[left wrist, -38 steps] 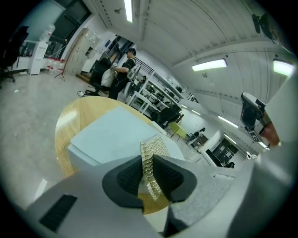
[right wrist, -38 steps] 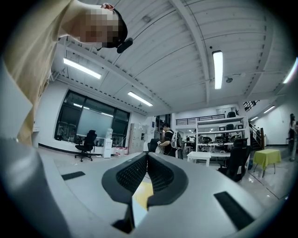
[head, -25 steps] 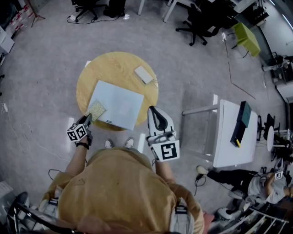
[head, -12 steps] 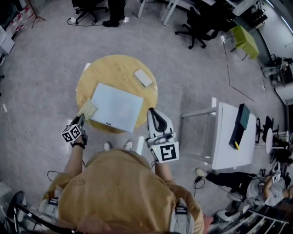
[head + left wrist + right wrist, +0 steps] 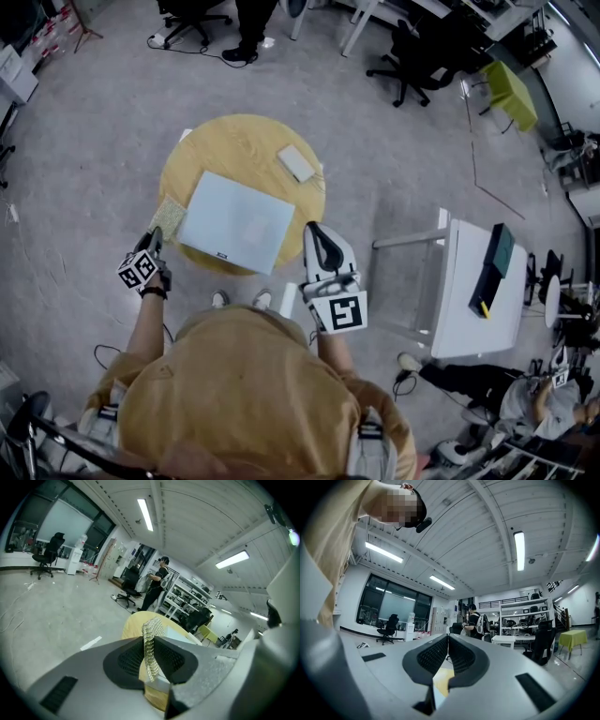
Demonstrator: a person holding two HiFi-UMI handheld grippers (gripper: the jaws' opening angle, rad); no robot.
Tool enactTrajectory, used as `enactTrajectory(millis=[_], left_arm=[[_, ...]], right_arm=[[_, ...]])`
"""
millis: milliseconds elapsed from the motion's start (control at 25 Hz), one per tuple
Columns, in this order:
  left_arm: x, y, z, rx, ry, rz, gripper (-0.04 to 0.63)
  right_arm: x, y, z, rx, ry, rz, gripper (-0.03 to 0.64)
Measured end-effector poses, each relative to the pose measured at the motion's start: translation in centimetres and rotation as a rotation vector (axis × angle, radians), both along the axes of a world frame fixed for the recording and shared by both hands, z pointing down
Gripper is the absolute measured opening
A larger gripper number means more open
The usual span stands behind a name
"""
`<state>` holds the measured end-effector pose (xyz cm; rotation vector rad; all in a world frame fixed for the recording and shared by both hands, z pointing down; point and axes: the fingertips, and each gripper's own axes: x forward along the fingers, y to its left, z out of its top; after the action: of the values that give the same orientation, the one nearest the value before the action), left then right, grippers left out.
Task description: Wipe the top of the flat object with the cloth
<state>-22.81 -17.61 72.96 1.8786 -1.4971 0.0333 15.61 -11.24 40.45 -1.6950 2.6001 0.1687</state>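
The cloth [image 5: 170,217], a pale yellow-green knobbly piece, is pinched between the two jaws of the left gripper [image 5: 153,240], which are closed tight on one edge so that the rest stands up past the tips in the left gripper view. In the head view it sits at about 9 o'clock of the flat board [image 5: 234,223], just beside the board's left edge and not on its top; it may be resting on the table there, but that view is too small to be sure. The board is a light blue rectangle, lying flat and slightly turned on the round wooden table [image 5: 239,141], and it covers the half of the top nearest the person. At about 1 o'clock of the board a small white pad [image 5: 295,162] lies on the bare wood, apart from it. The right gripper [image 5: 313,228] is at about 4 o'clock of the board, near the table's rim, with its jaws pressed together and nothing between them. Well off at 3 o'clock stands a white table [image 5: 469,300] carrying a dark green box [image 5: 497,246]. A person [image 5: 158,582] stands among shelves far beyond the round table.
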Motion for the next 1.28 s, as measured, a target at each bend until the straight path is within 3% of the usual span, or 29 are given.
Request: enactTrajectory(millis=[280, 600, 760, 1040, 1280], left_arm=[[-3.7, -0.3, -2.0, 0.033, -0.064, -0.075, 0.061], [2.5, -2.4, -7.2, 0.166, -0.121, 0.068, 0.061], [7.0, -3.7, -11.4, 0.280, -0.175, 0.167, 0.061], [15.9, -3.1, -18.3, 0.448, -0.076, 0.384, 0.061], [23.1, -1.1, -19.9, 0.481, 0.040, 0.571, 0.061]], right_arm=[[-0.6, -0.8, -0.6, 0.015, -0.002, -0.022, 0.002], [1.4, -0.2, -0.2, -0.004, 0.005, 0.017, 0.002], [2.6, 0.3, -0.3, -0.002, 0.004, 0.049, 0.002], [4.1, 1.5, -0.2, -0.001, -0.003, 0.103, 0.002], [5.2, 2.2, -0.3, 0.010, -0.005, 0.149, 0.002]])
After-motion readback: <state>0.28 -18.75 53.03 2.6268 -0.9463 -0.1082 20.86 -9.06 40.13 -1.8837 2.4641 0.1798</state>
